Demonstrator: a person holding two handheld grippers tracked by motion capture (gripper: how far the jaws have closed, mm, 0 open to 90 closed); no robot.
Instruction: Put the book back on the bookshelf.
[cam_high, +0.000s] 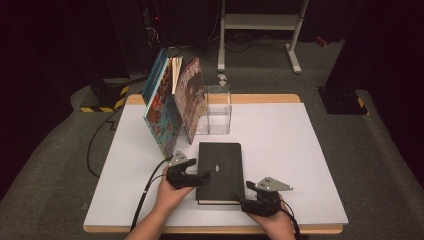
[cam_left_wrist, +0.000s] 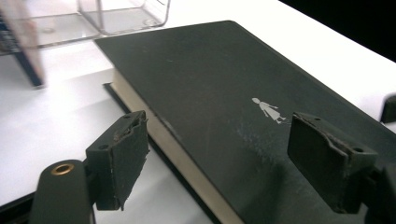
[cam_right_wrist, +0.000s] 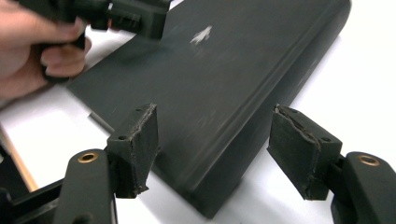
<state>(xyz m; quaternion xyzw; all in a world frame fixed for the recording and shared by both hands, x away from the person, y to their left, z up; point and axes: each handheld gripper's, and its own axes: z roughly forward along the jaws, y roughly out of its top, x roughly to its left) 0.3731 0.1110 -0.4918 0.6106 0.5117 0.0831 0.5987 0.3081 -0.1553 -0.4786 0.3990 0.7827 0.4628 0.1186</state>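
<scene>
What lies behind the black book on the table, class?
Behind the black book stands a clear plastic box, with colourful books leaning beside it. The books cover the table behind them.

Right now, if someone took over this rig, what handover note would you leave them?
Left tongs: open, over the long left edge of the black book, not gripping.
Right tongs: open, at the book's near right corner, not gripping.
Book lies flat and closed on the white table, in front of the leaning picture books and the clear box.
Done: both tongs brought up to the book.
Left: probably gripping and lifting it.
</scene>
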